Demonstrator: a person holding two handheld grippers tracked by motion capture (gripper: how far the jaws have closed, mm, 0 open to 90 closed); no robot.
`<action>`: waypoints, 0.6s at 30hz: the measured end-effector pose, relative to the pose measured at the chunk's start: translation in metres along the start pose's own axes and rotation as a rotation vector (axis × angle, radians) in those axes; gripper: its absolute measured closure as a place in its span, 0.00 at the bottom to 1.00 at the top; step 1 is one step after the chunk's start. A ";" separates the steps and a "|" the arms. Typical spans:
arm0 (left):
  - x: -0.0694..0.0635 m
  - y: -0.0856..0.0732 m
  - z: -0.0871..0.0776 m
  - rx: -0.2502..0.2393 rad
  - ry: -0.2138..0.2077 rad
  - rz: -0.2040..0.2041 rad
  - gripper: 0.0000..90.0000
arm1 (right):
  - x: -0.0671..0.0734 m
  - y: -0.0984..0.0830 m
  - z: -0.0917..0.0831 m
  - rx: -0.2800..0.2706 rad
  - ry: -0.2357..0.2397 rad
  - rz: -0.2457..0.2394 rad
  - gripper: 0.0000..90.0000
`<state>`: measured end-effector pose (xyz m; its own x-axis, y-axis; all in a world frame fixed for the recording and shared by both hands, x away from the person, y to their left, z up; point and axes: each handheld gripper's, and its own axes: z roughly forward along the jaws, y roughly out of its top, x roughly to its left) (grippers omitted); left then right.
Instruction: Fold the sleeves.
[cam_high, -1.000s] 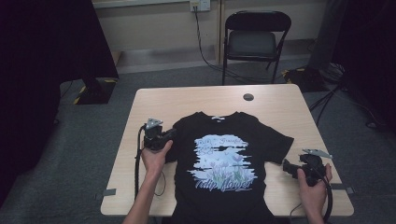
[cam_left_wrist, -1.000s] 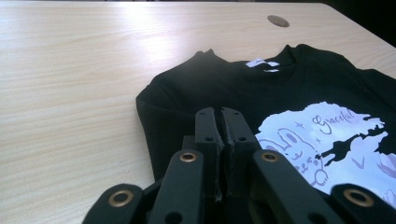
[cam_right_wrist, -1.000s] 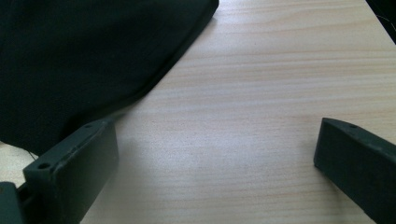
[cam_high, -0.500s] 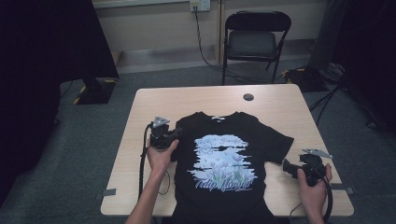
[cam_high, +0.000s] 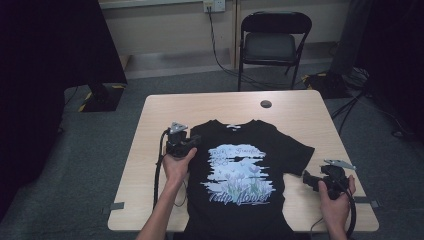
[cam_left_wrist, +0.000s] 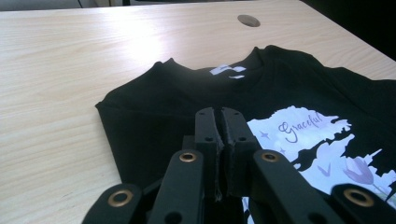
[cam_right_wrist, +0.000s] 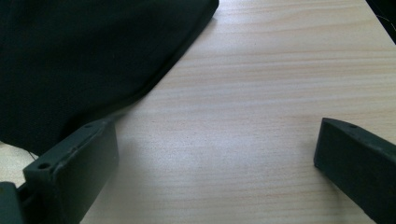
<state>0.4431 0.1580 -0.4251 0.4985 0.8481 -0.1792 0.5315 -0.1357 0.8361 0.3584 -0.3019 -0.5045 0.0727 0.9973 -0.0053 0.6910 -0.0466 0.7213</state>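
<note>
Right gripper (cam_high: 311, 179) rests on the bare wooden table (cam_high: 300, 117) with jaws spread wide and empty, just beside the sleeve hem, likely poised to pinch it. Farther in, the left gripper (cam_high: 192, 140) hovers with jaws pressed together over the black T-shirt (cam_high: 240, 175), print-up and flat on the table for folding, its folded-in left sleeve apparently just released.

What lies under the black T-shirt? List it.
The black T-shirt lies flat on the light wooden table, bare wood showing around it. Whatever might sit beneath the fabric is covered; its bottom hem hangs past the near edge.
</note>
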 end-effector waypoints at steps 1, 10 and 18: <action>-0.001 0.000 0.001 0.002 0.001 0.004 0.96 | 0.000 0.000 0.000 0.000 -0.001 0.000 0.00; -0.005 0.005 0.011 0.020 -0.003 0.019 0.96 | 0.000 0.000 0.000 0.000 0.000 0.000 0.00; -0.012 0.006 0.019 0.034 -0.017 0.029 0.96 | 0.000 0.000 0.000 0.000 -0.001 0.000 0.00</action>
<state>0.4537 0.1373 -0.4275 0.5252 0.8350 -0.1640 0.5395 -0.1778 0.8230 0.3584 -0.3019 -0.5045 0.0730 0.9973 -0.0061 0.6913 -0.0462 0.7211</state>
